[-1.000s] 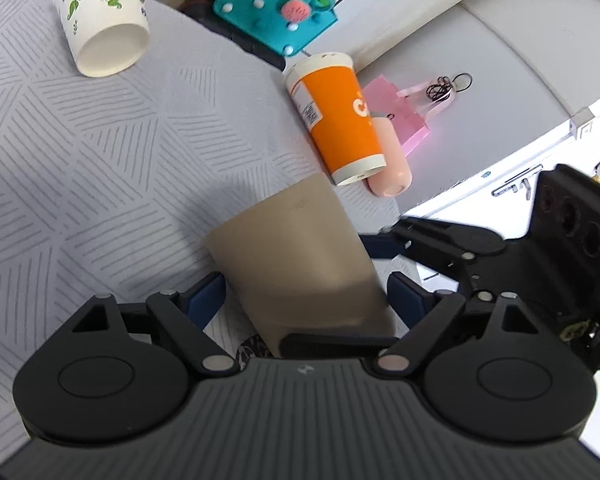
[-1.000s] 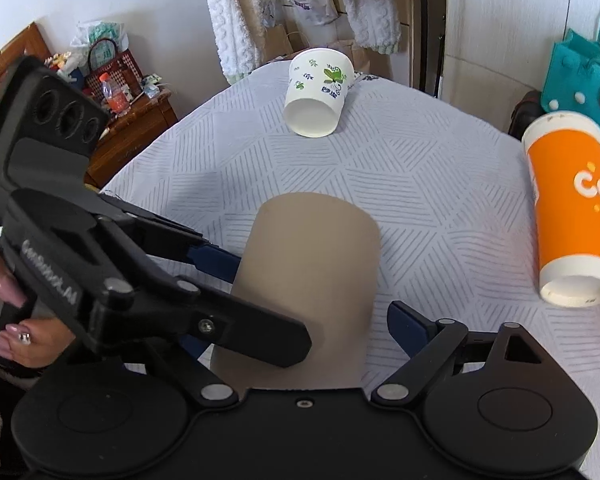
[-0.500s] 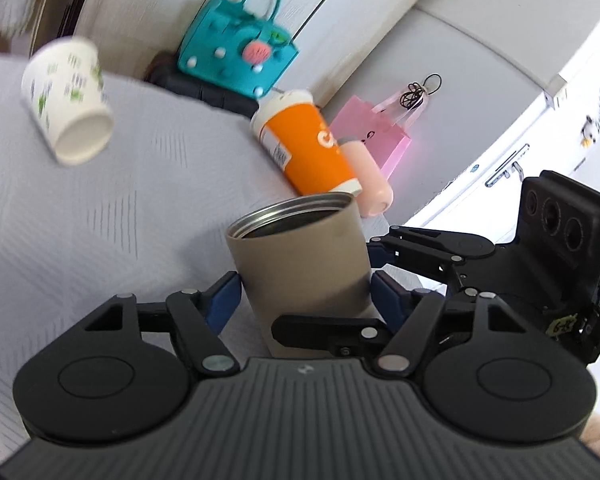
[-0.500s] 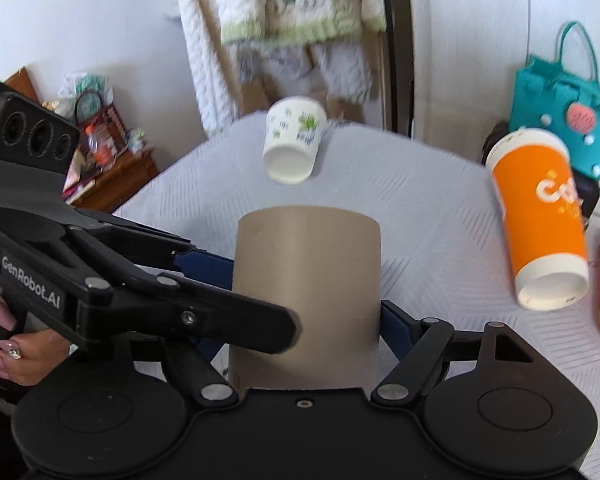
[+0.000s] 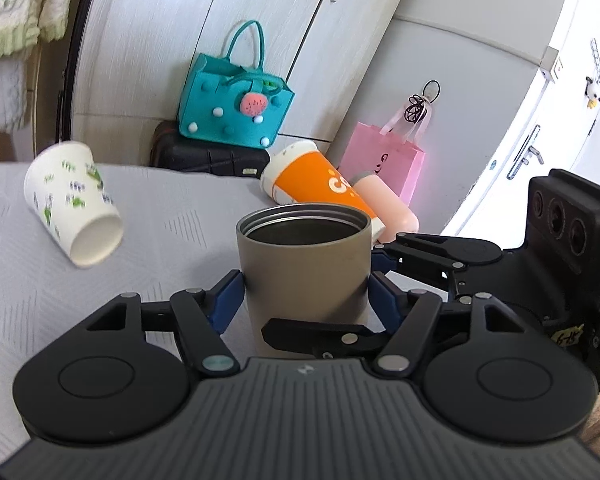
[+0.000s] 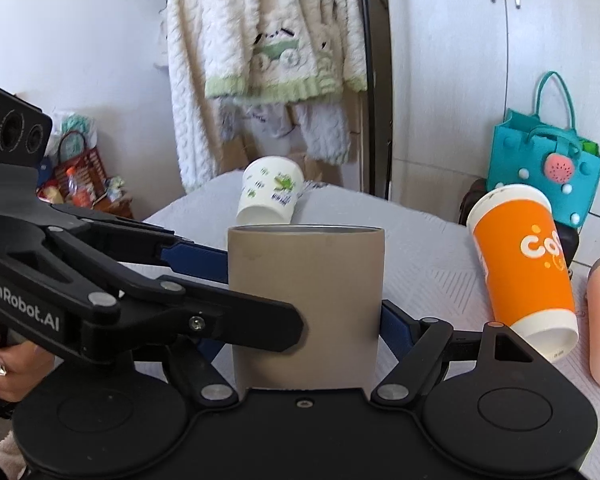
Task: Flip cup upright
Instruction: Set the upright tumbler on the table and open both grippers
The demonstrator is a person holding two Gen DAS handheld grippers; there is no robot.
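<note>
A tan metal cup (image 5: 304, 268) stands upright, its open steel mouth facing up. My left gripper (image 5: 306, 294) is shut on its body, blue pads pressed on both sides. My right gripper (image 6: 306, 312) is shut on the same cup (image 6: 306, 304) from the other side, crossing the left one. The cup's base is hidden behind the gripper bodies, so I cannot tell whether it rests on the table (image 5: 28, 280).
A white paper cup with green prints (image 5: 74, 210) lies on its side at the left. An orange cup (image 5: 320, 186) and a pink bottle (image 5: 388, 208) lie on their sides at the right table edge. A teal bag (image 5: 236, 104) and pink bag (image 5: 384, 164) stand behind.
The tan cup has been turned from lying on its side to upright, mouth up. Both grippers closed on it and swung up with it.
</note>
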